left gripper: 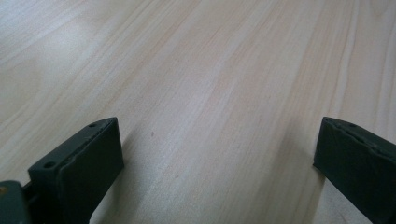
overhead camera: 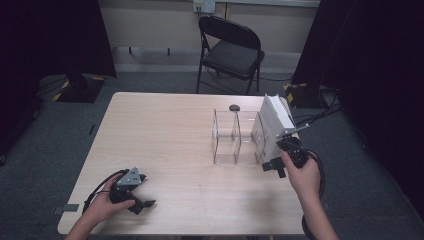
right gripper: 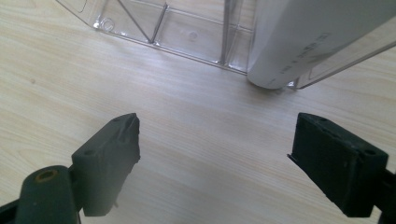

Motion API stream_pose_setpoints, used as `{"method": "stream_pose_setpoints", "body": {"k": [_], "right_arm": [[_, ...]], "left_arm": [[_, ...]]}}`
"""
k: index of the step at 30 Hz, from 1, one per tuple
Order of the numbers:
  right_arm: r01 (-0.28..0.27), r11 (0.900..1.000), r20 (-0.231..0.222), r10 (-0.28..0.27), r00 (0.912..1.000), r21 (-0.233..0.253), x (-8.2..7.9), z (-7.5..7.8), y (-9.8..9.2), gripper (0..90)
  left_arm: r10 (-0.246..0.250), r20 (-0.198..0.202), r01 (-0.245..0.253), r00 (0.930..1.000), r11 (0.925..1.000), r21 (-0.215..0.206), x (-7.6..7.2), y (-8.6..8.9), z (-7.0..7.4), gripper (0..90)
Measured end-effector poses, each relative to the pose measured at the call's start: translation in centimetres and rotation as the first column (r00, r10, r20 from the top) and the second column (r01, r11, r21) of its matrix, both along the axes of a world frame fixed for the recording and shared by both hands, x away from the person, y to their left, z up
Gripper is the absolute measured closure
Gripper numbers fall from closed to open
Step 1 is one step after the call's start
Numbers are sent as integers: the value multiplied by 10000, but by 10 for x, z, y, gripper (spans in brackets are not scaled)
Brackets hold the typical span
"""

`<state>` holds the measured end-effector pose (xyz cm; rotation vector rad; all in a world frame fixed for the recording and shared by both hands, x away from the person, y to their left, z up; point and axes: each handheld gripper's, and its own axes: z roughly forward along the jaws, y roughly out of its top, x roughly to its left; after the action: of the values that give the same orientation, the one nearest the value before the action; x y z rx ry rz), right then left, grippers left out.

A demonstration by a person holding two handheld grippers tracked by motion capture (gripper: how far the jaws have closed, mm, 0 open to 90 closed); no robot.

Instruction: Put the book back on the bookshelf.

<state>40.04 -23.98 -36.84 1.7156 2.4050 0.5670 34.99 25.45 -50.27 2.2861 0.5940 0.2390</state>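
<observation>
White book (overhead camera: 276,124) stood in the rightmost slot of the clear acrylic organizer (overhead camera: 234,137), leaning, top tipped toward the organizer's far side; long axis ran bottom-near to top-far. In the right gripper view its rounded lower end (right gripper: 299,51) sat against the organizer wall, top cut off by frame. Right gripper (right gripper: 215,154) was just near of the organizer, jaws wide apart, holding nothing. Left gripper (left gripper: 219,158) was well left of the organizer, jaws wide, empty, over bare table (overhead camera: 165,130). Small dark object (overhead camera: 234,107) behind the organizer, too small to identify.
</observation>
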Motion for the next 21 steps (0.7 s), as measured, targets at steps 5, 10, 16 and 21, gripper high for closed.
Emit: {"method": "stream_pose_setpoints", "body": {"k": [5, 10, 16, 21], "right_arm": [[-183, 9998, 28, 183, 9998, 5, -2, -5, 7, 145], [-437, 9990, 25, 437, 9990, 11, -4, -9, 13, 145], [-851, 9964, 118, 851, 9963, -15, -7, -13, 22, 148], [-1064, 9942, 43, 1065, 9943, -128, -8, -15, 30, 148]], "left_arm": [[3, 0, -3, 10000, 10000, -1, 0, 0, 0, 7], [-6, -3, 6, 10000, 10000, -8, 0, 0, 0, 7], [26, -8, -26, 10000, 10000, -40, 0, 0, 0, 7], [-5, 1, 5, 10000, 10000, 11, 0, 0, 0, 7]]}}
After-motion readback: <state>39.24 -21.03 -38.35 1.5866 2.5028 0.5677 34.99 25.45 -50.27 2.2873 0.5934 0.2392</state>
